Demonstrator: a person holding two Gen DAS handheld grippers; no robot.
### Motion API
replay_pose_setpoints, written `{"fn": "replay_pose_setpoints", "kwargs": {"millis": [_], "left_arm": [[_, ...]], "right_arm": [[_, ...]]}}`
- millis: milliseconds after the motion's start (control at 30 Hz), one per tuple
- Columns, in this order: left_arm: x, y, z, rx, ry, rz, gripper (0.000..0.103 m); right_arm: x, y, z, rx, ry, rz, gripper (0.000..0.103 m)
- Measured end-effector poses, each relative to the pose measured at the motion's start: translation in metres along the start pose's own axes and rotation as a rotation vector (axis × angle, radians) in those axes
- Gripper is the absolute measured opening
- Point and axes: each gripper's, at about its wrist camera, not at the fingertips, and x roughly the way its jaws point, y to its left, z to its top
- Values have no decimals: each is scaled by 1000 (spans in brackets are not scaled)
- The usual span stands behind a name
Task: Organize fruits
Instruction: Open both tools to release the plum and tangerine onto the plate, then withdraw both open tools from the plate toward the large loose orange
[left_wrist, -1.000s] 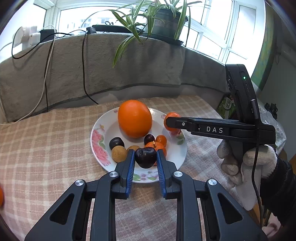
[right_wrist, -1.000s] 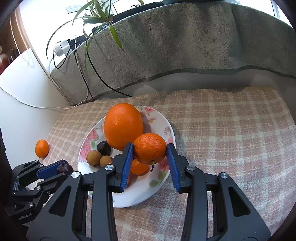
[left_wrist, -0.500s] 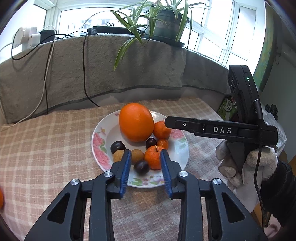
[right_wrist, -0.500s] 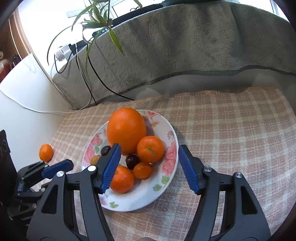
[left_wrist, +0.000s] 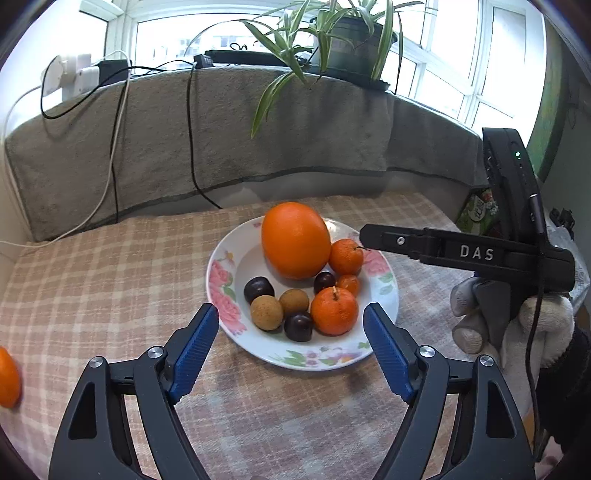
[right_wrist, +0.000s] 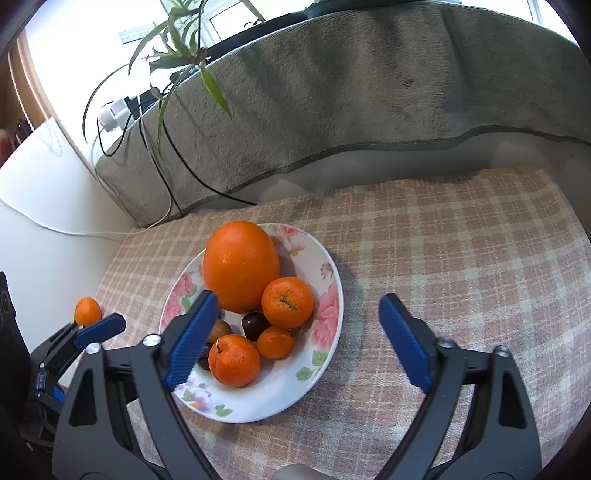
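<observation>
Orange dominates the flowered plate (left_wrist: 221, 291): a large orange (left_wrist: 295, 240) sits at its far side, with a mandarin (left_wrist: 345, 256) touching it on the right, a second mandarin (left_wrist: 334, 311) nearer the camera, and a much smaller one (left_wrist: 348, 284) between them. Three dark plums (left_wrist: 258, 290) and two tan longans (left_wrist: 266, 312) fill the near left part of the dish. The plate rests on a checked tablecloth (left_wrist: 110, 288), pink and cream.

The left gripper (left_wrist: 291, 343) hangs over the plate's near rim, its blue-padded jaws opening; the front plum and mandarin lie in the gap beyond the tips, but the pads touch no fruit. From its own camera the right gripper (right_wrist: 297, 325) is also opening, one pad over the plate's left part and the other over bare cloth to the right, gripping nothing. A white-gloved hand (left_wrist: 517, 325) holds that tool's handle at the right edge of the left view.

One lone mandarin (right_wrist: 87, 311) lies on the cloth well left of the plate. Behind, a grey blanket (left_wrist: 221, 147) covers a ledge carrying a spider plant (left_wrist: 332, 33) and trailing cables (left_wrist: 190, 140).
</observation>
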Motion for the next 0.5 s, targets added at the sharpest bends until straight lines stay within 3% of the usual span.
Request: {"fn": "replay_pose_setpoints", "kwargs": {"millis": [500], "left_arm": [[-18, 2, -3, -10, -20, 26, 82]], "right_arm": [[-11, 18, -4, -40, -12, -18, 92]]}}
